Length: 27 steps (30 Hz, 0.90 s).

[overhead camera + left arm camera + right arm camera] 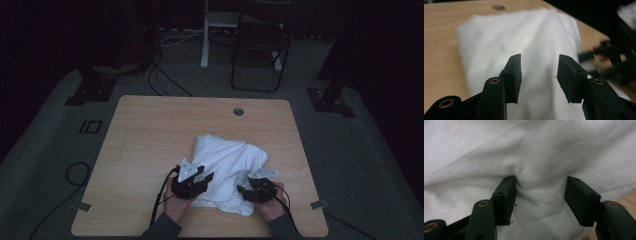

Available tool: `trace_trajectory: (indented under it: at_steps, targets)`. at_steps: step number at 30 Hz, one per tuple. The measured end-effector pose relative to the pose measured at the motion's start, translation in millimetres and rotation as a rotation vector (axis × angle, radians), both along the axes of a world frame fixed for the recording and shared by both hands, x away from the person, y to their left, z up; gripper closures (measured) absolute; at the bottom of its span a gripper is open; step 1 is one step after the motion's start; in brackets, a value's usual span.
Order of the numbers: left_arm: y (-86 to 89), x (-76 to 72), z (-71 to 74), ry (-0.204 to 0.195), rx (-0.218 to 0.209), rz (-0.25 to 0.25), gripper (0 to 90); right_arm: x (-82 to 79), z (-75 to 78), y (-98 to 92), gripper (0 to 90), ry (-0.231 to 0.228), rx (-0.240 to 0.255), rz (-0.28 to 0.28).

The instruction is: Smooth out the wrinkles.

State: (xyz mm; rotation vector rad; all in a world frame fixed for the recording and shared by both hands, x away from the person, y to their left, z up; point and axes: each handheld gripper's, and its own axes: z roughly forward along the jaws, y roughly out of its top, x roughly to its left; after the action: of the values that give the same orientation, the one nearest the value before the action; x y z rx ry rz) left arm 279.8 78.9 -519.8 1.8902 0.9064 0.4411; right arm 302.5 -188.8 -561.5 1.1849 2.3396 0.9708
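Table hole (498,7) (behind white cloth (524,42))

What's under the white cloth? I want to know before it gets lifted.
The cloth lies bunched on the wooden table, whose bare top shows all around it. Anything beneath its folds is covered and cannot be seen.

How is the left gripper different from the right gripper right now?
The left gripper sits at the cloth's left edge, its jaws angled across the cloth; the right gripper sits at the near right corner, low over the cloth. In its own view the left gripper's jaws stand above smooth cloth, clear of it; the right gripper's jaws straddle a puckered fold, one pad against it. Both are black, hand-held, with jaws apart.
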Motion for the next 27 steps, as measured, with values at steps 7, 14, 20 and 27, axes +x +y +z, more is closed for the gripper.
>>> trace_trajectory:
  at_steps: [7,14,20,27]
  targets:
    - [-5.6,3.6,-14.0,-0.01,0.047,0.037,54.3,19.0,-0.7,0.3,43.0,-0.008,-0.01,-0.006]
    - [11.1,25.2,-12.9,-0.015,0.054,0.129,55.6,50.7,-1.1,20.2,43.5,-0.024,0.01,0.008]
    - [31.9,56.8,-10.9,-0.013,0.037,0.229,56.2,88.5,1.0,49.1,42.2,-0.025,0.013,0.018]
    - [38.1,59.6,-10.6,-0.014,0.007,0.227,53.4,95.3,3.2,48.8,60.2,-0.032,0.0,0.038]
